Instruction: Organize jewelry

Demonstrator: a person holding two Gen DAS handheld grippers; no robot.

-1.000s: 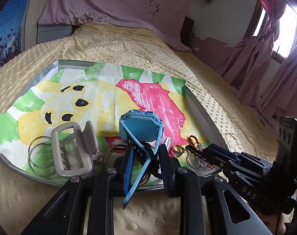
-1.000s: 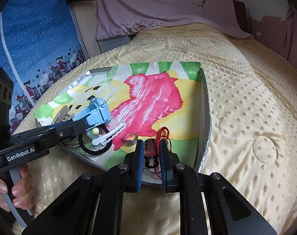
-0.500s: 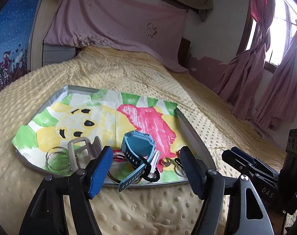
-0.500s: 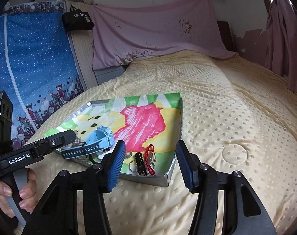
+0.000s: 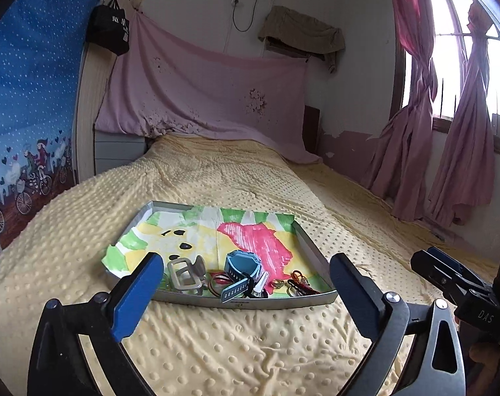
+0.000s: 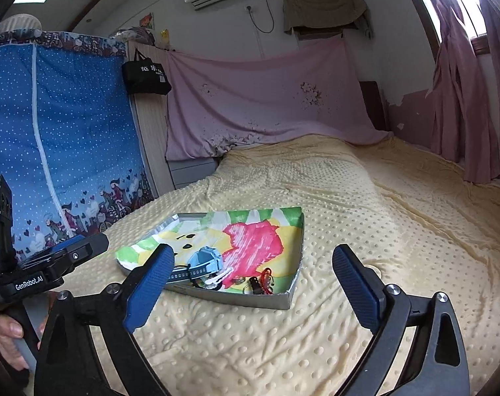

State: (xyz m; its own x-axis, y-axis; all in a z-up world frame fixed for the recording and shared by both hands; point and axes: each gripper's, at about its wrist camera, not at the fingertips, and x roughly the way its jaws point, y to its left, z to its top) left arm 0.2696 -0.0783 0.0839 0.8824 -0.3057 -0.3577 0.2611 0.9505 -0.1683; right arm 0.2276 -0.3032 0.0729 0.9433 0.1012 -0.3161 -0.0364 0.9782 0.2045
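The left gripper [image 5: 241, 292] is spread wide and holds nothing, and the right gripper [image 6: 253, 288] is spread just as wide and is equally empty; both hang above the yellow dotted bedspread [image 5: 250, 343], pulled back from the work. Straight ahead of each, a little beyond the fingertips, sits a shallow metal tray [image 5: 236, 302] lined with a painted sheet, and all the jewelry is bunched along the tray's near edge. Ahead of the left gripper, toward its left finger, lie a grey hair claw clip [image 5: 183, 272] and some thin wire rings, partly hidden behind that finger. Nearer its centre line is a blue watch [image 5: 241, 265] with its strap trailing toward the tray wall, then a small ring [image 5: 278, 283] and a red cord bracelet [image 5: 301, 282] toward its right finger. From the right wrist view the watch [image 6: 203, 260] lies ahead and left, the red bracelet [image 6: 266, 275] nearly dead ahead. These pieces look light. The watch is probably best pinched across its stiff case, since the strap would flop. The cord is limp and may snag its neighbours, and the ring is small, smooth and likely to slip, so it calls for a careful squeeze.
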